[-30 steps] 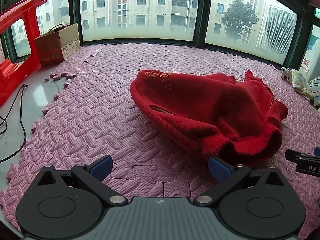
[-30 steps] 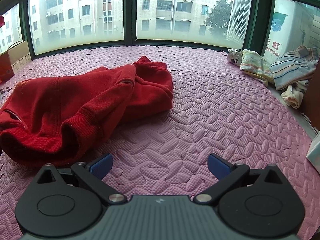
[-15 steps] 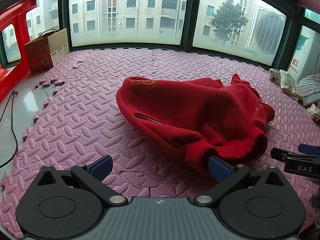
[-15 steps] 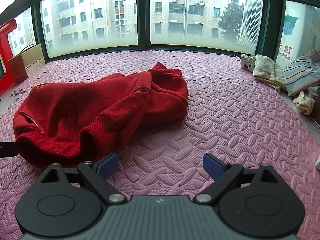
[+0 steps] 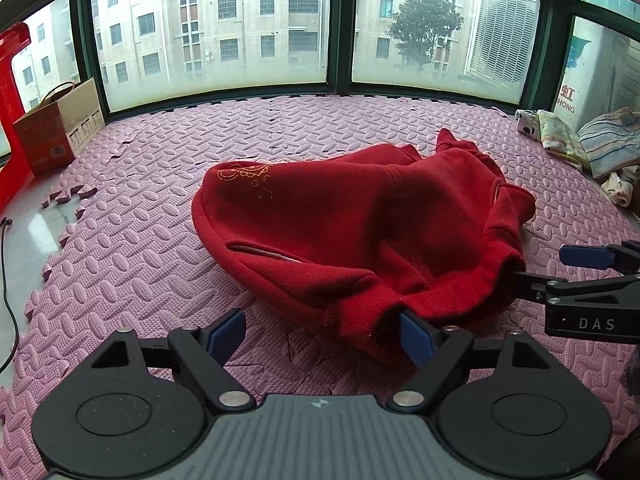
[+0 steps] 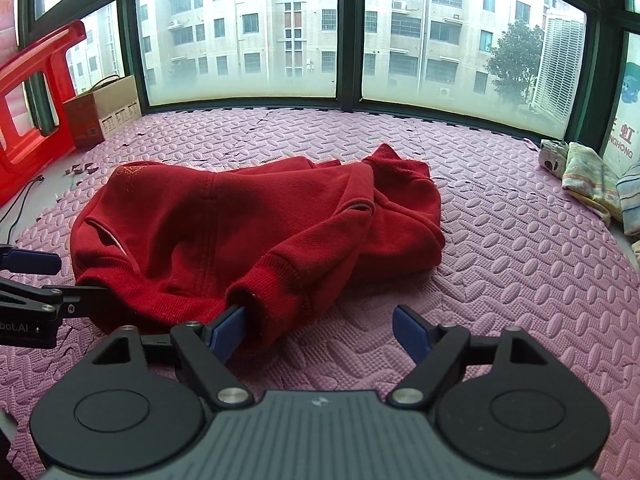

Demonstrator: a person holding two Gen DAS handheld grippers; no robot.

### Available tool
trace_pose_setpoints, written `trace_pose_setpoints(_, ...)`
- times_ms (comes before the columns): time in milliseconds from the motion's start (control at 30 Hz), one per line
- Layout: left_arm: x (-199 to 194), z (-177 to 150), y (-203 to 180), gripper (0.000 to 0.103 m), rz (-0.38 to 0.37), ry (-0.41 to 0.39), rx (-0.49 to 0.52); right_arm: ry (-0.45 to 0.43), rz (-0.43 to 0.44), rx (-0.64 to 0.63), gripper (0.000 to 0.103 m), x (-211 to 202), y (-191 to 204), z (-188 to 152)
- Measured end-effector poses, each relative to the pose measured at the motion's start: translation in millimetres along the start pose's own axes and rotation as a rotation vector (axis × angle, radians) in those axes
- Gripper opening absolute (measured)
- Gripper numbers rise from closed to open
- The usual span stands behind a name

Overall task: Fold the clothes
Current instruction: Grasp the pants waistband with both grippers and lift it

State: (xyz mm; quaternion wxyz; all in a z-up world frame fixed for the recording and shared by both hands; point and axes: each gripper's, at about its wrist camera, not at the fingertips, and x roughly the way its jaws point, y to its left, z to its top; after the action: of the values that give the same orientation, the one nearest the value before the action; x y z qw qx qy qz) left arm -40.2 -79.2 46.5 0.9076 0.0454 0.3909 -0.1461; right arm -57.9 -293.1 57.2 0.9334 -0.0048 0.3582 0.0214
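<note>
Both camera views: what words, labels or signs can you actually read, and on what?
"DAS": side of the right gripper.
"bot.AI", start cut off: side of the left gripper.
"HONG" / "NGHONG" with Chinese characters: window sign.
Cardboard box labels: too small to read.
Red sweater embroidery: unreadable.

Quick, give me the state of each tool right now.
Left tool: open, holding nothing; its right finger is at the red sweater's hem.
Right tool: open, holding nothing; its left finger is at a cuff.

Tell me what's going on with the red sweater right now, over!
Both claws open, left claw and right claw at the near hem. Red sweater crumpled on the pink mat, unfolded. Nothing in the way.
</note>
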Motion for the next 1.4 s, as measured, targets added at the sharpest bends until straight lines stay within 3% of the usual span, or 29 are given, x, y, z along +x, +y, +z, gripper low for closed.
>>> trace_pose_setpoints(133, 3.2, 0.4, -1.0, 0.066, -0.013, 0.014, 0.011, 0.018, 0.009, -0.026, 0.071, 8.6, 4.0, -0.2)
trace_pose_setpoints(200, 6.2, 0.1, -0.6, 0.05, -0.023, 0.03, 0.011, 0.027, 0.004, -0.026, 0.063, 13.3, 4.0, -0.4)
trace_pose_setpoints(300, 7.1, 0.9, -1.7, 0.037, -0.043, 0.033, 0.019, 0.039, 0.016, -0.013, 0.052, 18.4, 1.9, 1.3)
trace_pose_setpoints(433, 1.3, 5.5, -3.6, 0.026, -0.058, 0.008, 0.052, 0.03, 0.051, -0.016, 0.035, 13.6, 3.5, 4.5)
trace_pose_setpoints(500, -3.3, 8.5, -2.4, 0.022, -0.066, -0.004, 0.062, 0.015, 0.066, -0.02, 0.031, 7.9, 4.5, 6.2)
trace_pose_setpoints(667, -21.0, 12.8, 3.5, 0.019, -0.099, -0.025, 0.078, -0.019, 0.125, -0.009, 0.021, -14.5, 3.5, 13.5)
trace_pose_setpoints(933, -56.4, 5.5, 12.4, 0.018, -0.188, -0.025, 0.108, -0.052, 0.208, -0.071, 0.016, -60.0, 9.7, 13.9)
trace_pose_setpoints(1233, -91.6, -24.9, 13.2, 0.018, -0.326, 0.05, 0.21, 0.079, 0.345, -0.146, 0.016, -106.2, 13.1, -16.8)
trace_pose_setpoints(1300, -94.0, -30.8, 11.9, 0.023, -0.343, 0.07, 0.236, 0.118, 0.365, -0.158, 0.016, -108.0, 13.5, -22.9)
trace_pose_setpoints(1400, -98.1, -34.0, 11.3, 0.028, -0.352, 0.082, 0.261, 0.17, 0.393, -0.167, 0.027, -112.3, 10.6, -29.4)
